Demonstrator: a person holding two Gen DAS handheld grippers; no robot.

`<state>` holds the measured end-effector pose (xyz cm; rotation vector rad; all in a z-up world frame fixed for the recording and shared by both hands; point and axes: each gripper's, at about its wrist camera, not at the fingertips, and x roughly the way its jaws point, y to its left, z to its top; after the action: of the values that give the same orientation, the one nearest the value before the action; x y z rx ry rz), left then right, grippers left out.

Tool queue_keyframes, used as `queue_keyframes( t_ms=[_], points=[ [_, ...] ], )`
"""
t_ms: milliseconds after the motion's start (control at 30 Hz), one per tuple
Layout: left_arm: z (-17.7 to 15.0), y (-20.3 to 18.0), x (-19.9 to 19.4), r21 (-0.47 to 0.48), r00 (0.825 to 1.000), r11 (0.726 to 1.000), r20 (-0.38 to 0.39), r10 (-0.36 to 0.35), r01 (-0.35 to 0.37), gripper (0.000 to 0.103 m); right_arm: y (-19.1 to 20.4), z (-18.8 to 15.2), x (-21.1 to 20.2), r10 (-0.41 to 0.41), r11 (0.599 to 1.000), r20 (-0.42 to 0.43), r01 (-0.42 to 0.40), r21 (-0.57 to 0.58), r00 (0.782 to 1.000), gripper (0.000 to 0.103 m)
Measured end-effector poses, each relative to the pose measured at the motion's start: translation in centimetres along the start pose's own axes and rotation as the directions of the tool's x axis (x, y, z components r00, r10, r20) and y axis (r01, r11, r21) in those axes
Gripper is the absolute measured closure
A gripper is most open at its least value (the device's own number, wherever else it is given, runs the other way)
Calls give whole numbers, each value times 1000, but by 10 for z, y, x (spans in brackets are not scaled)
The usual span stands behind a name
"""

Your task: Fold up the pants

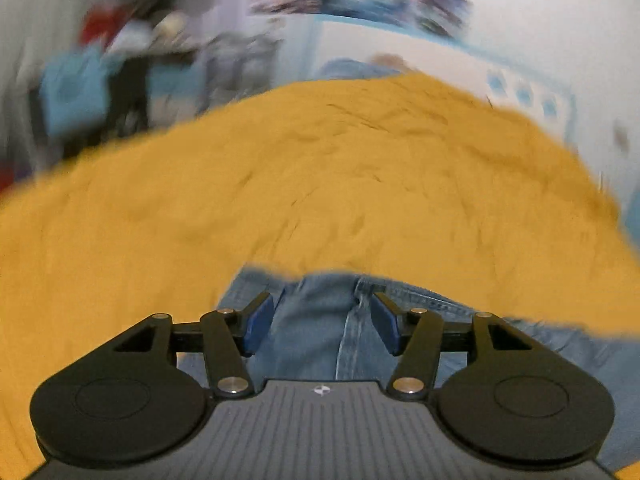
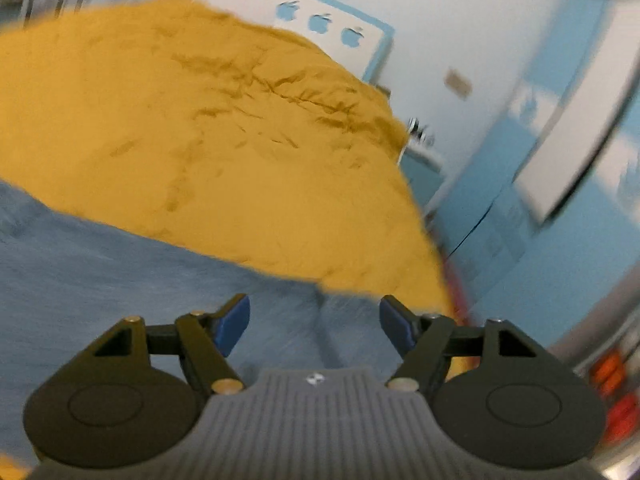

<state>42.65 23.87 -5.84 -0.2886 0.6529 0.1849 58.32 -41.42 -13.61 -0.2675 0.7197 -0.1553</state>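
Blue denim pants [image 1: 316, 320] lie on a mustard-yellow cover [image 1: 320, 184]. In the left wrist view a seam and the waistband edge show between the fingers. My left gripper [image 1: 323, 320] is open just above the denim, holding nothing. In the right wrist view the pants [image 2: 100, 264] spread across the lower left on the same yellow cover [image 2: 208, 128]. My right gripper [image 2: 315, 322] is open over the denim near the cover's right edge, holding nothing. Both views are motion-blurred.
The yellow cover drops off at its right edge [image 2: 424, 220], with blue and white furniture [image 2: 540, 184] beyond. A white board with blue apple shapes [image 2: 324, 24] stands behind. Cluttered dark items [image 1: 132, 72] sit at the far left.
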Motion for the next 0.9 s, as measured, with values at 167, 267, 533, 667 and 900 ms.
queue_keyframes(
  t_ms=[167, 267, 533, 667, 900],
  points=[
    [-44, 76, -10, -368, 998, 929, -37, -51, 34, 37, -24, -63, -51, 196, 910, 12, -186, 371, 981, 25],
    [-69, 103, 6, -540, 995, 841, -59, -81, 36, 37, -39, -107, -65, 255, 804, 35, -231, 548, 966, 24],
    [-80, 103, 41, -683, 988, 725, -40, -152, 84, 37, -99, -187, -72, 230, 480, 116, -217, 850, 966, 24],
    [-81, 93, 64, -672, 989, 739, -70, -129, 48, 38, -125, -205, -60, 187, 302, 183, -234, 924, 965, 24],
    [-89, 87, 70, -669, 996, 744, -67, -65, 4, 51, -129, -209, -5, 176, 218, 187, -224, 950, 966, 36]
  ],
)
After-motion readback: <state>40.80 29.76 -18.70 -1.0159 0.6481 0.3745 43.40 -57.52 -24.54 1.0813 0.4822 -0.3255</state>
